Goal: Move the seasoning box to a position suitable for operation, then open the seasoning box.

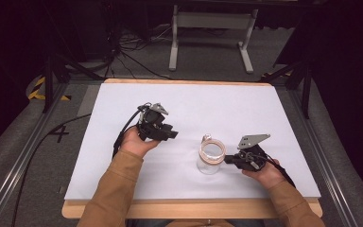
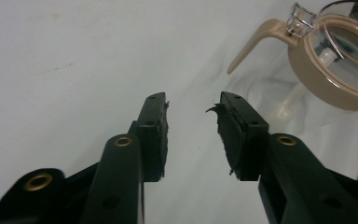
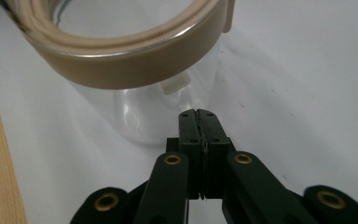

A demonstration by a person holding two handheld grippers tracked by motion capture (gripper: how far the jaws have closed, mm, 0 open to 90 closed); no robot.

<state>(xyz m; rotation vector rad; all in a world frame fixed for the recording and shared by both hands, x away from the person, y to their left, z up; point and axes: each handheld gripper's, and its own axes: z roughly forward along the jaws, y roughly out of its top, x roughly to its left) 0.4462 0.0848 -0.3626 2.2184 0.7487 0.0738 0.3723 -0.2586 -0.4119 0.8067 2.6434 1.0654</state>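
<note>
A clear glass jar with a beige rim stands upright on the white table top, a little right of centre. My right gripper is shut with nothing between its jaws. In the right gripper view its tips sit low against the jar's wall; whether they touch it I cannot tell. My left gripper is held open to the left of the jar, apart from it. In the left gripper view the open jaws point at bare table, with the jar and its beige lever at the upper right.
The table's wooden front edge runs just below both forearms. Beyond the far edge stand a white metal frame and loose cables on the floor. Metal rails flank the table.
</note>
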